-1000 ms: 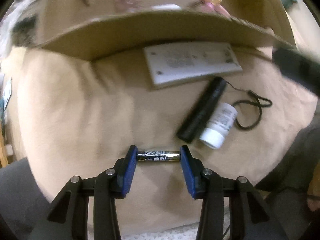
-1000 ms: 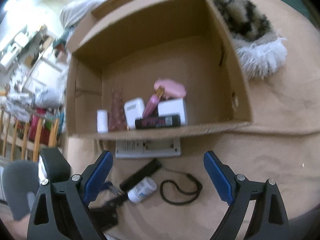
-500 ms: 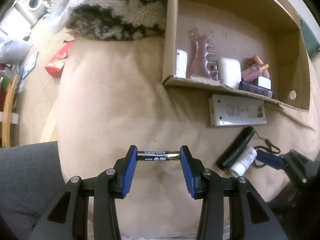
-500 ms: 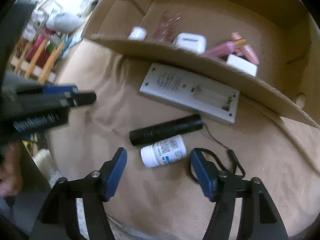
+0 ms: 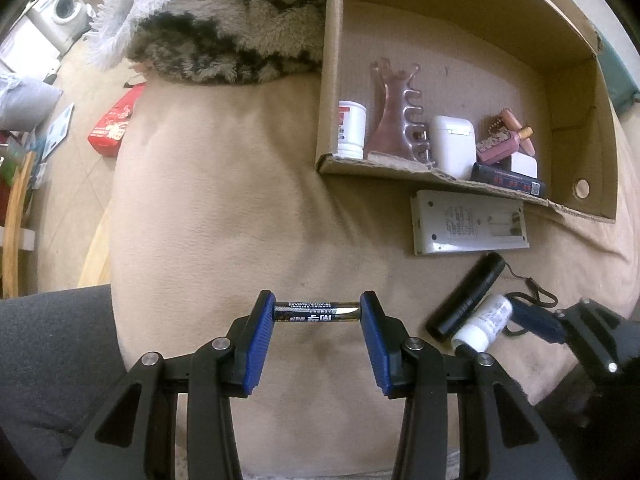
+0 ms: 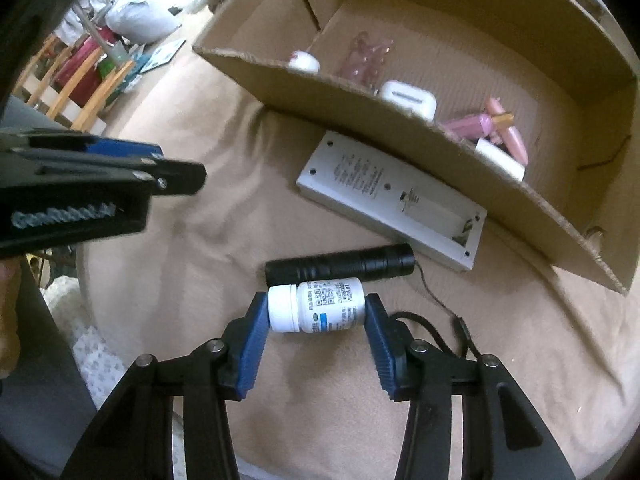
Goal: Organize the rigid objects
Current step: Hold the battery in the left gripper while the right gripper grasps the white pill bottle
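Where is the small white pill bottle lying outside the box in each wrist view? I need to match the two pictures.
Left wrist: white pill bottle at lower right, lying against the black flashlight, with the right gripper closed around it.
Right wrist: white pill bottle at centre, between the gripper's blue pads, just below the flashlight.
Shared landmark: the white remote, face down beside the cardboard box.

The cardboard box (image 5: 568, 80) is plain brown; inside it stand a white bottle with a red label (image 5: 352, 130), a clear pinkish comb-like piece (image 5: 400, 120), a white case (image 5: 454, 146) and what looks like a pink perfume bottle (image 5: 502, 146); below the box lie a white remote (image 5: 468, 224), a black torch (image 6: 340, 266) and a white bottle with a blue-marked label (image 6: 316, 308); left of the box, a grey-and-black mottled fur throw (image 5: 224, 32); the battery (image 5: 318, 311) is black and gold; the cloth (image 5: 224, 208) is beige.
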### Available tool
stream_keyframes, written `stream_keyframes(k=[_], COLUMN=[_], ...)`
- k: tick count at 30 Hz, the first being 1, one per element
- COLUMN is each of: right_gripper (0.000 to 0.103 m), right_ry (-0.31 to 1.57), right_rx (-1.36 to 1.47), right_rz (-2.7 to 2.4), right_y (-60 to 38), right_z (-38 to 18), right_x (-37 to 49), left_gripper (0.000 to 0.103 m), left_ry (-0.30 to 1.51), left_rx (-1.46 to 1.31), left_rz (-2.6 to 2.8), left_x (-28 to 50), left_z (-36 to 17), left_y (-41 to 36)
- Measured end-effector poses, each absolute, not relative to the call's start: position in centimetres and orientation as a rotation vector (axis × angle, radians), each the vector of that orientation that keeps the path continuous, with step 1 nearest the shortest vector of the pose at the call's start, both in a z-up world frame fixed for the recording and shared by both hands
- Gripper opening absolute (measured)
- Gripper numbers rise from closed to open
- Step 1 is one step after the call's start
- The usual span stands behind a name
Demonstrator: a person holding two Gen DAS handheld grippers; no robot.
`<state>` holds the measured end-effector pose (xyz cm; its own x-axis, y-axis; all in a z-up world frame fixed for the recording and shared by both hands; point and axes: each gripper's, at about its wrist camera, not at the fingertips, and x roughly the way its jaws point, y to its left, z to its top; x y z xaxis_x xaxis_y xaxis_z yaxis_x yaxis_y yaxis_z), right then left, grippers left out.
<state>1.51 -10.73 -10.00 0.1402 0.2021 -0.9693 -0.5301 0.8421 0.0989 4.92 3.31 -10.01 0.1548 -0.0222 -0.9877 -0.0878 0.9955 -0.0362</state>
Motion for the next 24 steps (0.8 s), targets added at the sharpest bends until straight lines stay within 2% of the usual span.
stream_keyframes(k=[4, 10, 15, 24], right_gripper=[0.049, 0.049, 0.049, 0.049], right_ry=[1.182, 0.960, 0.928, 0.945], right_rx=[-0.243, -0.149, -0.064, -0.011], right_rz=[0.541, 0.473, 0.420, 0.375], right_y=[-11.5, -13.5, -15.9, -17.7], right_z=[-6.9, -1.0, 1.0, 1.4], right_x=[1.6, 1.9, 3.8, 8.4], left_gripper=[0.040, 0.040, 0.040, 0.040], left_ry=[1.336, 1.095, 0.994, 1.008], left_rx=[-0.111, -0.052, -0.022, -0.004], left_rz=[0.063, 0.038, 0.001, -0.048], left_x=[4.9, 3.9, 5.0, 9.9], left_z=[-8.7, -3.0, 0.6, 1.5], left_y=[3.0, 1.6, 0.5, -1.7])
